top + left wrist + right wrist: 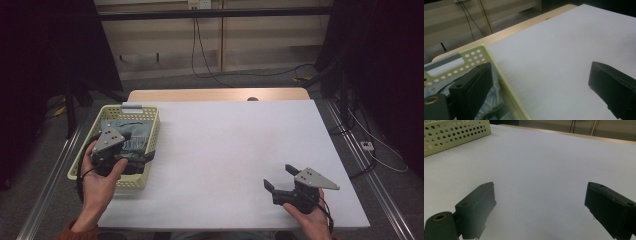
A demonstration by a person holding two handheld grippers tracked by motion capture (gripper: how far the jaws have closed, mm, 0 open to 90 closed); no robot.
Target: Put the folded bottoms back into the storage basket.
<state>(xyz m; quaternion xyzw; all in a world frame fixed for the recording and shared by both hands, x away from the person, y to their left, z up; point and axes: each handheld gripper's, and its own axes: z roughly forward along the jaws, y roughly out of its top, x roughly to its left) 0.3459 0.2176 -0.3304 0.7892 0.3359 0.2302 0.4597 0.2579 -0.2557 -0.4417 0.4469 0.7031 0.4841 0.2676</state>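
Observation:
A pale yellow perforated basket (pixel 156 125) stands at the table's left and holds folded grey-blue cloth (pixel 134 131). My left gripper (pixel 137 146) hovers over the basket's right side, open. In the left gripper view the basket's rim (pixel 499 72) runs between the wide-apart jaws: one jaw is over the cloth (pixel 495 96), the other over the white table top. My right gripper (pixel 278 176) is low over the table's front right, open, with nothing between its jaws. The right gripper view has that gripper (pixel 540 188) over bare white surface, with the basket (pixel 454 132) far off.
The white table top (pixel 235 145) spreads between the two grippers. A wooden strip (pixel 215 94) borders its back edge. Metal rails (pixel 365 165) run along both sides, and cables (pixel 200 55) lie on the floor behind.

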